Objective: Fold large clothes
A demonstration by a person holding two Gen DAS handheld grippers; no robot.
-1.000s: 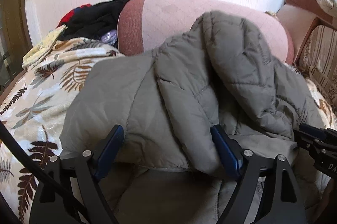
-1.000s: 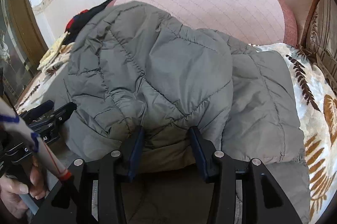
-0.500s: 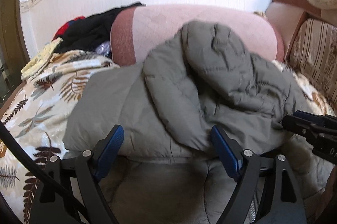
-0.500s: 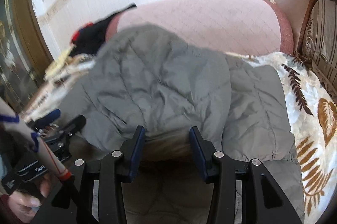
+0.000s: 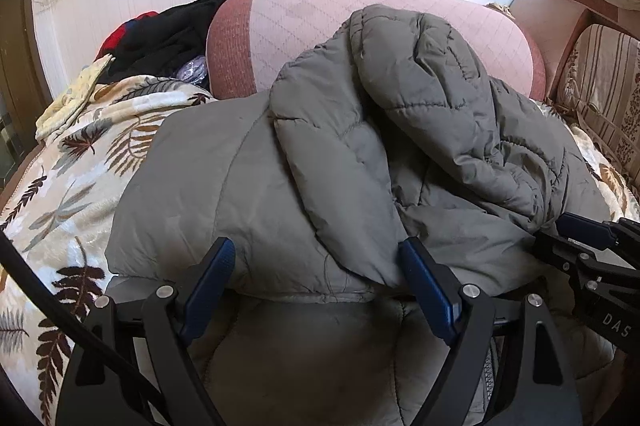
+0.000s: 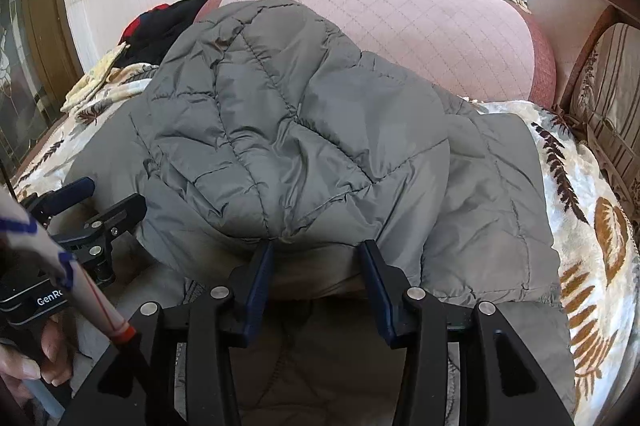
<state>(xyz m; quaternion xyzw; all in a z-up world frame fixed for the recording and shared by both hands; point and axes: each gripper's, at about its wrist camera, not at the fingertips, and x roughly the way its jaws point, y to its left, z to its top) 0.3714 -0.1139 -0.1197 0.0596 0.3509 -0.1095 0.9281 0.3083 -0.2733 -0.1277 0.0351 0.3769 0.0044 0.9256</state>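
The folded-over top of the jacket (image 6: 296, 129) has sunk a little since a second ago; it stood higher then, and now it lies settled on the lower half. It is a grey quilted jacket, lying across the leaf-patterned blanket (image 5: 68, 185) on the sofa, its far edge against the pink cushion (image 6: 440, 37).

My right gripper (image 6: 316, 258) has its fingers partly open, with the folded edge between them; the cloth bulges in the gap, but I cannot tell whether the fingers (image 6: 260, 274) truly pinch it or only rest beside it. My left gripper (image 5: 316, 266) stands wide open at the near hem, one finger on each side of a thick fold, and no grip shows. In the left view the right gripper (image 5: 588, 242) is just beside the jacket's right edge.

I judge that the first fold, top over bottom, is down and I am at the step of letting go and pressing it flat. The next move calls for freeing both sets of fingers without dragging the puffy layer back, then taking one side edge to fold across. A heap of dark clothes (image 5: 172, 33) waits behind the cushion.
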